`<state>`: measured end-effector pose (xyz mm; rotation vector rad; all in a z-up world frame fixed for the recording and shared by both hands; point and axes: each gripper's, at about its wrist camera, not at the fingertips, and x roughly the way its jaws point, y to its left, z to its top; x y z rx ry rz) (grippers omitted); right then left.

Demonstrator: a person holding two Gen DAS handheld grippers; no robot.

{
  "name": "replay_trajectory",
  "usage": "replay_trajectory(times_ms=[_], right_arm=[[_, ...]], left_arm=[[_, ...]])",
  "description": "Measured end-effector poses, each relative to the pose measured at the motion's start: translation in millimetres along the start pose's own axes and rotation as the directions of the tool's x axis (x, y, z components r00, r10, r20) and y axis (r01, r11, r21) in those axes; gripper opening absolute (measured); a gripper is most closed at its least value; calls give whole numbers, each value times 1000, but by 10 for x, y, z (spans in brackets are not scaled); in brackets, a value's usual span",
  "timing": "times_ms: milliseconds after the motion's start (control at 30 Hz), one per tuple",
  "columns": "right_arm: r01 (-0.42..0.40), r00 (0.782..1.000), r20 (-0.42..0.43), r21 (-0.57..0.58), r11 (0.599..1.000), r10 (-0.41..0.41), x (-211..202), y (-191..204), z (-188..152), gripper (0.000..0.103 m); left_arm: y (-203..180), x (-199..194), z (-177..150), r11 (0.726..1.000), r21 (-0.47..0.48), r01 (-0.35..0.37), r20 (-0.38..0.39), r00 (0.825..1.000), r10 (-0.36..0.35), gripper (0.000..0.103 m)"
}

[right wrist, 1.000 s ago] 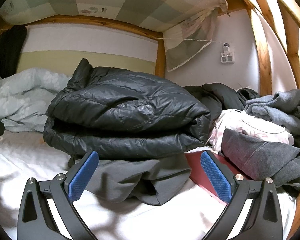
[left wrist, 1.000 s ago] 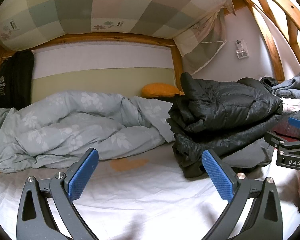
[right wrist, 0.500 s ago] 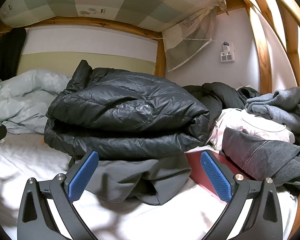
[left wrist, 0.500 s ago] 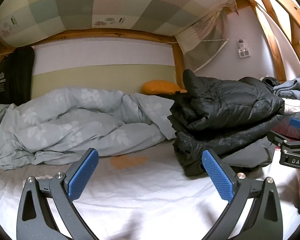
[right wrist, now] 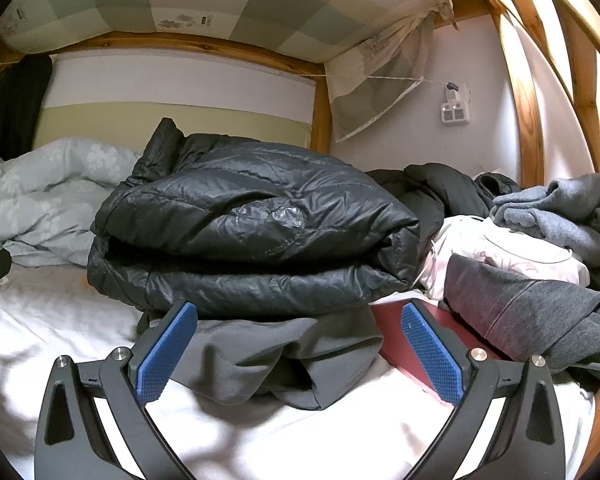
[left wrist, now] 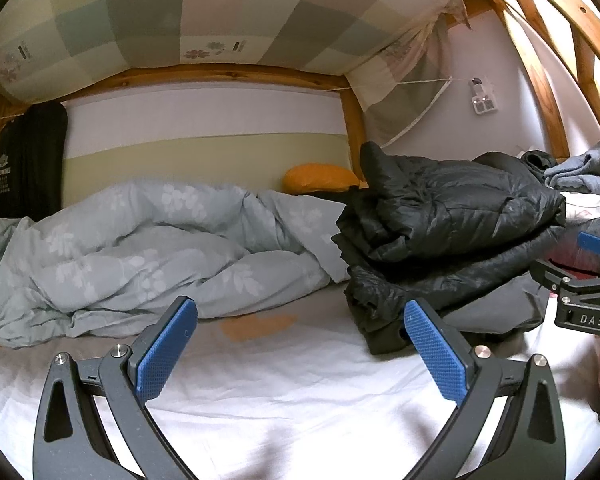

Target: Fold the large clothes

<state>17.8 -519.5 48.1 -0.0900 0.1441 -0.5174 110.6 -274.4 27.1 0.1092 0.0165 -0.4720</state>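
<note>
A folded black puffer jacket lies on a folded grey garment on the white bed sheet. It also shows in the left wrist view at the right. My right gripper is open and empty, just in front of the grey garment. My left gripper is open and empty over the bare sheet, left of the stack. The right gripper shows at the right edge of the left wrist view.
A crumpled pale blue floral duvet lies along the wall with an orange pillow behind. A pile of grey and white clothes and a dark red flat item sit at the right. Wooden bunk posts frame the bed.
Both views have shifted slightly; the grippers have drawn back a little from the stack. Both stay open and empty. The jacket has not moved.
</note>
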Motion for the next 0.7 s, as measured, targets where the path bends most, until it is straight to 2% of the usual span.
replay_trajectory(times_ms=[700], right_arm=[[0, 1000, -13, -33, 999, -1, 81, 51, -11, 102]], left_arm=[[3, 19, -4, 1000, 8, -11, -13, 1000, 11, 103]])
